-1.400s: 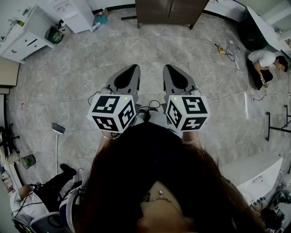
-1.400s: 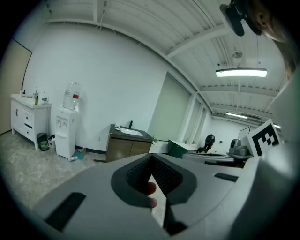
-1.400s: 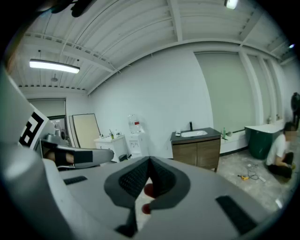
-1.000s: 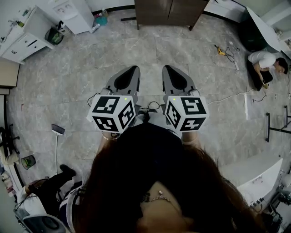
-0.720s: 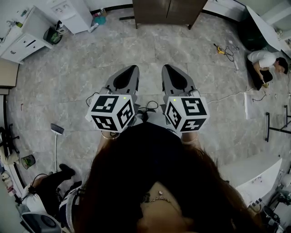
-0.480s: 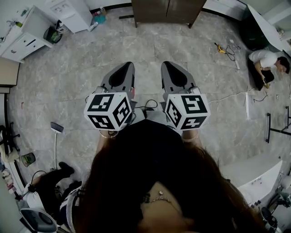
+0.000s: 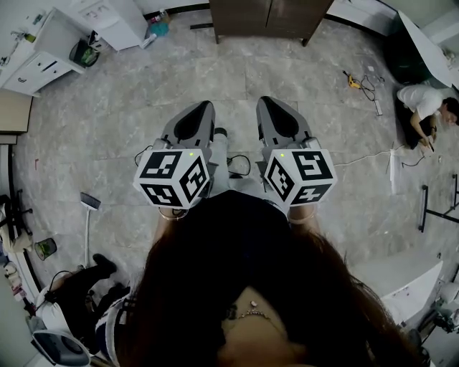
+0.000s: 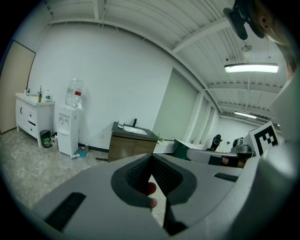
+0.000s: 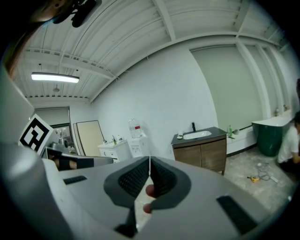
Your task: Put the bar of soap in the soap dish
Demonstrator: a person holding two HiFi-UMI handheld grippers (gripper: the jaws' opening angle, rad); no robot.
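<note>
At the centre of the head view we held the left gripper (image 7: 204, 105) and the right gripper (image 7: 266, 101) side by side, both pointing toward twelve o'clock over grey tiled floor (image 7: 107, 136). Each gripper's own view showed its jaws drawn together at the tips with nothing between them, so both tongs were narrow and empty. We found neither the bar of soap nor the soap dish in any view. A brown vanity (image 7: 265, 18) with a basin (image 9: 197, 135) stood well apart at twelve o'clock, a water dispenser (image 8: 67, 129) and a white cabinet (image 7: 36, 68) lay toward ten o'clock, and a crouching person (image 7: 423, 100) was at two o'clock. Small items beside the tap were too small for us to identify, though we judged the vanity top the likeliest place for the soap. We expected the bar to be stiff and fairly light, smooth-faced and slippery if damp, and liable to squirt out under a hard pinch. We therefore judged the best hold to be across its narrow width at mid-length, with the ribbed pads (image 9: 135, 179) flat on the two long sides and only moderate pressure. The jaws would first need opening wider than the bar.
</note>
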